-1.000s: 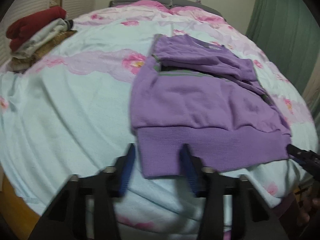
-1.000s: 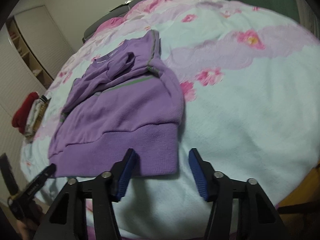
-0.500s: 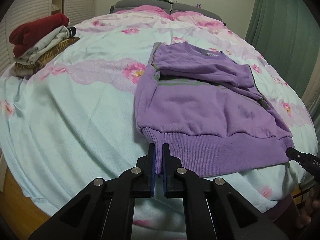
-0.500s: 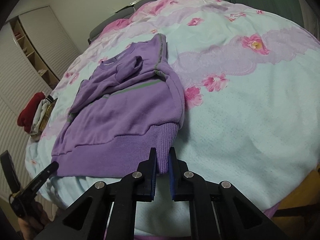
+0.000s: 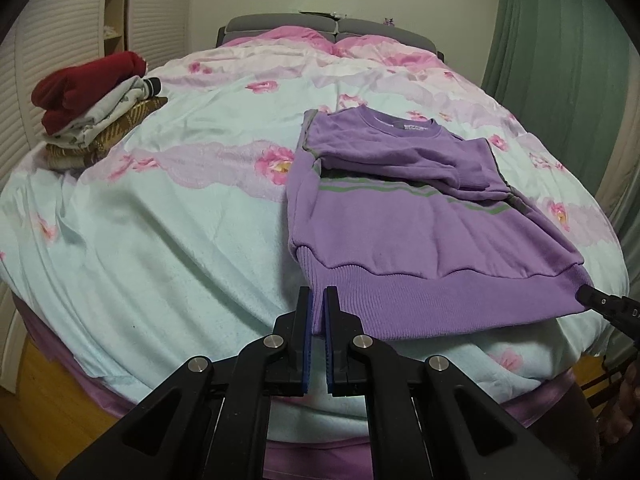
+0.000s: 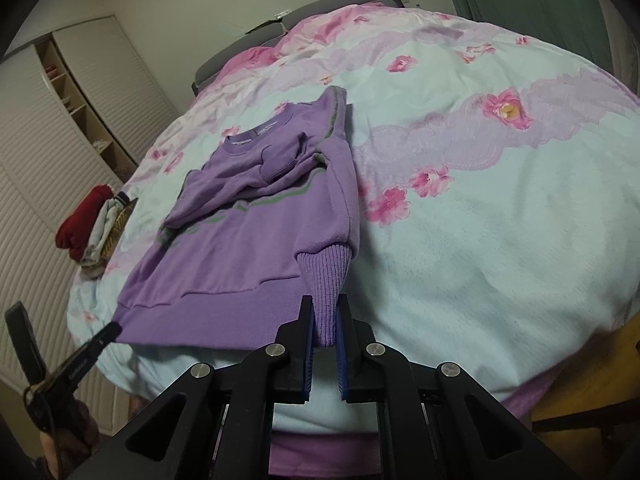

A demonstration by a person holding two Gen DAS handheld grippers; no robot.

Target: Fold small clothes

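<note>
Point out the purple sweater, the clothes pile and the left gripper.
purple sweater (image 5: pixel 420 236): left wrist view, front panel.
clothes pile (image 5: pixel 94 108): left wrist view, red top garment.
left gripper (image 5: pixel 317 312): left wrist view, between fingertips.

You get dim, even indoor light with a cool cast, soft shadows and no glare. Both views are sharp, bend strongly outward, and go black at the corners.

Sweater (image 5: pixel 420 236) was lilac purple with grey-green chest stripes. Bedspread (image 5: pixel 180 216) was pale aqua, banded lilac and pink, with pink flowers. Folded stack (image 5: pixel 92 108): red on top, pale print, brown plaid beneath. Gripper pads (image 6: pixel 309 344) blue. Curtain (image 5: pixel 560 48) green.
</note>
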